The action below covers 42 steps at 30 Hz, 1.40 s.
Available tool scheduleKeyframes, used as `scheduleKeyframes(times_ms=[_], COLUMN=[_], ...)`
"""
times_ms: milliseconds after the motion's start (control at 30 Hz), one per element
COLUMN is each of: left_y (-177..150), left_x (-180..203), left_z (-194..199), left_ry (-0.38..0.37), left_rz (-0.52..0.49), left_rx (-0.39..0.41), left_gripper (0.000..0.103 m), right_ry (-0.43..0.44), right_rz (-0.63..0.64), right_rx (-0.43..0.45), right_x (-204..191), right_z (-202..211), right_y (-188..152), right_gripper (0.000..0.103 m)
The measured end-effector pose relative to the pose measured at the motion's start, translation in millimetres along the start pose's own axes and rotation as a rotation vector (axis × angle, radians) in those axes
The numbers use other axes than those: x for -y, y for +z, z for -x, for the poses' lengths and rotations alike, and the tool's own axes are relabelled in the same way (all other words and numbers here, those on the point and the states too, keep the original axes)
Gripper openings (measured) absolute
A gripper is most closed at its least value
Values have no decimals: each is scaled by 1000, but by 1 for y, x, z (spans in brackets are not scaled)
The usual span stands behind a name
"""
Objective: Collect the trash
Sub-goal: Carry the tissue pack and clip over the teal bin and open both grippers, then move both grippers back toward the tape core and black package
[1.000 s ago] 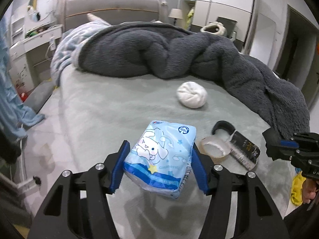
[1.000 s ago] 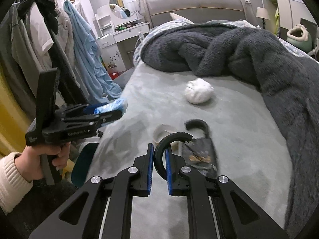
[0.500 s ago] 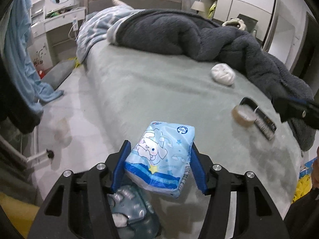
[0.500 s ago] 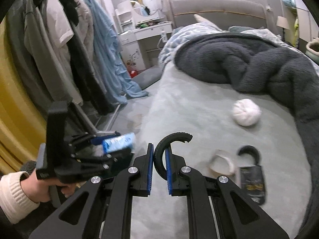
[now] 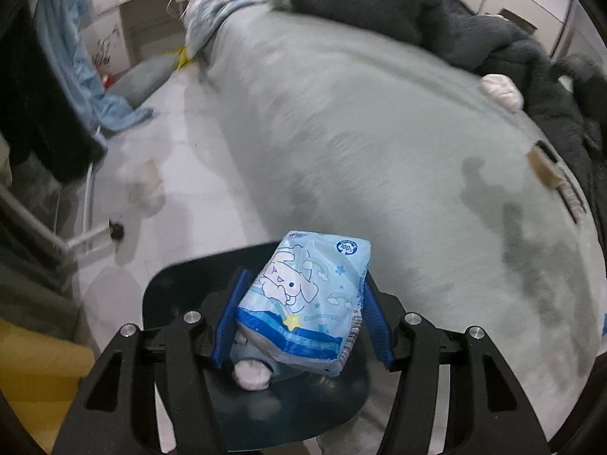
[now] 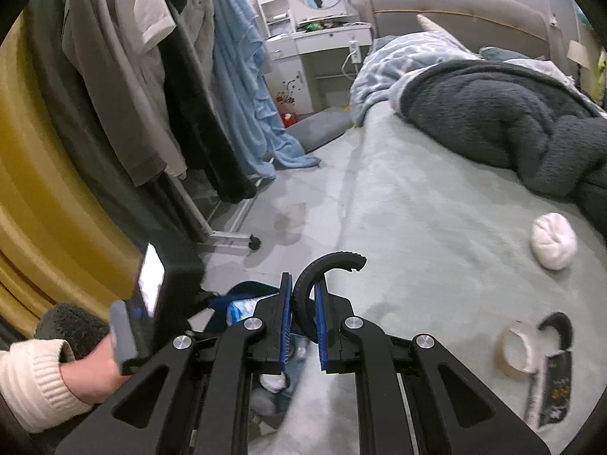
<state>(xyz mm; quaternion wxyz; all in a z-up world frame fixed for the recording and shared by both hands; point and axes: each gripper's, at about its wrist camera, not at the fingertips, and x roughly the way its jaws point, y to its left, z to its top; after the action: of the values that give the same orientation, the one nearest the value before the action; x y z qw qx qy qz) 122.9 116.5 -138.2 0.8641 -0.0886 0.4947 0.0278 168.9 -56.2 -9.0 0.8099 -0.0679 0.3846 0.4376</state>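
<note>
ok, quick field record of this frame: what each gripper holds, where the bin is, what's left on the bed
left gripper: shut on light blue cartoon-print tissue pack, held over bin
right gripper: shut on black curved plastic hook piece
bin: dark blue trash bin on floor beside bed, white crumpled wad inside
left on grey bed: white crumpled ball, clear tape roll, black hang-tag packet

Bin under the left gripper, bed to the right

Tissue pack (image 5: 307, 299) between left gripper (image 5: 301, 318) fingers, above bin (image 5: 167, 295); bed (image 5: 379, 132) ahead-right of it, wad (image 5: 500, 89) far ahead.
</note>
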Motion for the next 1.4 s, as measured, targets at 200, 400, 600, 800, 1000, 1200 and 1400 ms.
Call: scheduleKeyframes(times_ms=[200, 400, 600, 800, 1000, 1200, 1400], left_y=[-19, -40, -59, -62, -53, -35, -18], left_x=[-41, -71, -79, -86, -96, -106, -113], left_z=[-30, -48, -58, -43, -13, 24, 60], left_ry=[21, 21, -53, -53, -30, 6, -3], left_rz=[89, 145, 134, 116, 103, 59, 33], left_rx=[-101, -204, -307, -294, -211, -57, 102], left_gripper=[60, 62, 72, 80, 80, 73, 64], right_ry=[43, 55, 48, 33, 21, 13, -5], right_rz=[25, 47, 28, 7, 13, 16, -6], right_rx=[-35, -108, -198, -250, -302, -356, -427], right_x=[-27, -45, -48, -50, -60, -69, -65], right_z=[-30, -66, -102, -124, -146, -172, -202], right_y=[10, 7, 0, -1, -7, -15, -31], right_gripper=[12, 12, 12, 12, 12, 12, 12])
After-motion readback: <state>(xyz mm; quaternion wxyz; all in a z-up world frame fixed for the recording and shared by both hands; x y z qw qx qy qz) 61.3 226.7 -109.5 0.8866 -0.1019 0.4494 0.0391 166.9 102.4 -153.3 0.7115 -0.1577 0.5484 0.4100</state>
